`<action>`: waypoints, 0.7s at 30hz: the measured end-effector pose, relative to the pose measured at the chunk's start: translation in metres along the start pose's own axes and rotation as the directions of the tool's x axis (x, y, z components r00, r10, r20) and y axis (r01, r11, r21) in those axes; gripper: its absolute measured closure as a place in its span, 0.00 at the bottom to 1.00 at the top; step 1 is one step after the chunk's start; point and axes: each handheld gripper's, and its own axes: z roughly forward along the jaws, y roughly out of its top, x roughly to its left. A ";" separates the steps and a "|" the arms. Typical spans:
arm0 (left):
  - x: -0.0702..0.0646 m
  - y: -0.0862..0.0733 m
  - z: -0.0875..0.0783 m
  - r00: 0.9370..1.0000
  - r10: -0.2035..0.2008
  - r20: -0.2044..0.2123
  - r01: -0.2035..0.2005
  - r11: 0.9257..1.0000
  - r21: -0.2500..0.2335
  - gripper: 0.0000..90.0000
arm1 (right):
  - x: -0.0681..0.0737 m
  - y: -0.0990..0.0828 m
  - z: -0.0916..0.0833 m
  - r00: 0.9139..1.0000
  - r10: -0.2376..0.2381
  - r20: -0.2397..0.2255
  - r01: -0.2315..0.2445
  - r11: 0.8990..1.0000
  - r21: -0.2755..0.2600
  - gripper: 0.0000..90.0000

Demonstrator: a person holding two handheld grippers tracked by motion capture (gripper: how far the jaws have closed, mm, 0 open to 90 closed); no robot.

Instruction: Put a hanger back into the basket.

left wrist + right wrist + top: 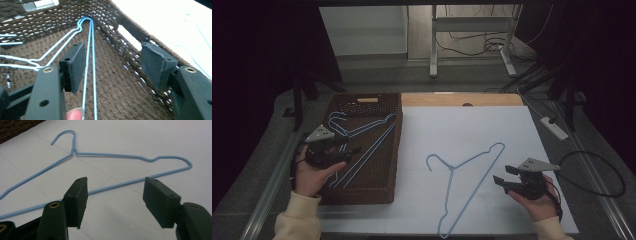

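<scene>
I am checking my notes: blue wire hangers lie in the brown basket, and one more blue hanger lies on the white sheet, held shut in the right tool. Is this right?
Not quite. The right tool is open: in the right gripper view its jaws stand apart above the blue hanger on the white sheet without gripping it. The hangers do lie in the brown basket.

The right tool point(115, 202) hangs with its jaws wide apart, nothing between them, just above the white counter point(140, 137). A blue wire hanger point(112, 155) lies flat beyond, its long bar passing behind the jaws.
</scene>
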 end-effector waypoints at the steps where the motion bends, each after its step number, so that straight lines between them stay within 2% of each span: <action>1: -0.002 0.000 0.000 1.000 0.003 0.005 -0.003 1.000 0.000 0.41 | 0.000 0.000 0.000 1.000 -0.002 0.001 0.002 1.000 0.002 0.42; 6: -0.014 -0.003 -0.004 0.999 0.029 0.045 -0.029 0.999 -0.013 0.41 | 0.000 0.000 0.000 1.000 -0.003 0.001 0.003 1.000 -0.001 0.41; 12: -0.031 -0.006 -0.008 0.993 0.075 0.087 -0.072 0.997 -0.031 0.41 | 0.002 0.001 0.000 1.000 -0.010 0.000 0.010 1.000 -0.001 0.41; 16: -0.040 -0.009 -0.009 0.990 0.094 0.104 -0.089 0.995 -0.047 0.41 | 0.003 0.001 0.000 1.000 -0.010 -0.004 0.010 1.000 -0.001 0.41; 21: -0.048 -0.014 -0.008 0.990 0.096 0.101 -0.089 0.994 -0.068 0.40 | 0.004 0.002 0.001 1.000 -0.015 -0.011 0.015 1.000 -0.003 0.41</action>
